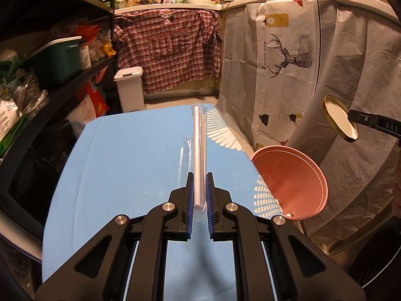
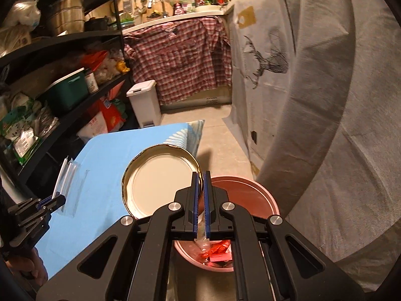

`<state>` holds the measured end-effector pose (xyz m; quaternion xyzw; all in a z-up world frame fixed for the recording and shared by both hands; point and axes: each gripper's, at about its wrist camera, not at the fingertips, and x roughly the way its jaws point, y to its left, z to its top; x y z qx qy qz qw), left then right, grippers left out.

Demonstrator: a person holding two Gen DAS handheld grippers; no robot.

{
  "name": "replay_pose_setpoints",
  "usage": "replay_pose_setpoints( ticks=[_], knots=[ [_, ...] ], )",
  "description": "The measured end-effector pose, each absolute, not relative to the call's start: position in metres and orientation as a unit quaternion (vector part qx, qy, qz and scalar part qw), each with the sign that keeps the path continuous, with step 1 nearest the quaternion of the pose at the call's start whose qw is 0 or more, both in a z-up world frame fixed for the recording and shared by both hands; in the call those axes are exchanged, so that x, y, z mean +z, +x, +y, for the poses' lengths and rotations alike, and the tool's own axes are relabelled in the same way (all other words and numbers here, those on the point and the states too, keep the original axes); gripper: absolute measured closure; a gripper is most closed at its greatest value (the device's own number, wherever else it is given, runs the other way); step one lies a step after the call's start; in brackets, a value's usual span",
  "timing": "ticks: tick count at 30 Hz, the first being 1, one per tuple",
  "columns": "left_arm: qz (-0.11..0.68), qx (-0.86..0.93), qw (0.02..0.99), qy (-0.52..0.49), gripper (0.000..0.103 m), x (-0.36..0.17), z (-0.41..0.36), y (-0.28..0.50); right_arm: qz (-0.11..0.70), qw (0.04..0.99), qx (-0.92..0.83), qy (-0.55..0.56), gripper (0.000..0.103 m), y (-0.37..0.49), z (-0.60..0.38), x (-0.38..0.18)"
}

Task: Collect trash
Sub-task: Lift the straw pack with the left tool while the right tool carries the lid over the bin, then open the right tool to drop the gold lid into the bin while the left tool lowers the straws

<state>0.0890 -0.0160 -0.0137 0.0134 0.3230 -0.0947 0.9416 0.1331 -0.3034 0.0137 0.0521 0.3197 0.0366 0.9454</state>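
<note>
1. Now, blue desk (image 1: 120,155) runs ahead, pink bin (image 2: 253,195) beside it.
2. Right gripper (image 2: 200,175) pinches the gold-rimmed lid (image 2: 160,180) above the bin.
3. Left gripper (image 1: 200,175) clamps wrapped straws (image 1: 199,150) over the desk.

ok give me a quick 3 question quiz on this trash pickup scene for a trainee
1. True or false: the right gripper is shut on the jar lid.
2. What does the left gripper hold? A) a spoon B) wrapped straws C) a cup
3. Fill in: the pink bin stands on the floor beside the ____ table.

Key: 1 true; 2 B; 3 blue. The lid, gold-rimmed and white inside, hangs above the bin, which already has red wrappers in it.
</note>
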Motion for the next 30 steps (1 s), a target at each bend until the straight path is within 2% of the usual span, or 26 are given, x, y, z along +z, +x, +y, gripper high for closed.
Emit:
replay_pose_setpoints(
  ticks=[7, 30],
  knots=[
    [0.328, -0.106, 0.938, 0.022, 0.094, -0.02, -0.036, 0.099, 0.337, 0.939, 0.019, 0.069, 0.099, 0.139, -0.32, -0.01],
    [0.328, -0.16, 0.931, 0.021, 0.094, -0.023, -0.103, 0.127, 0.339, 0.938, -0.026, 0.066, 0.099, 0.148, -0.346, -0.019]
  ],
)
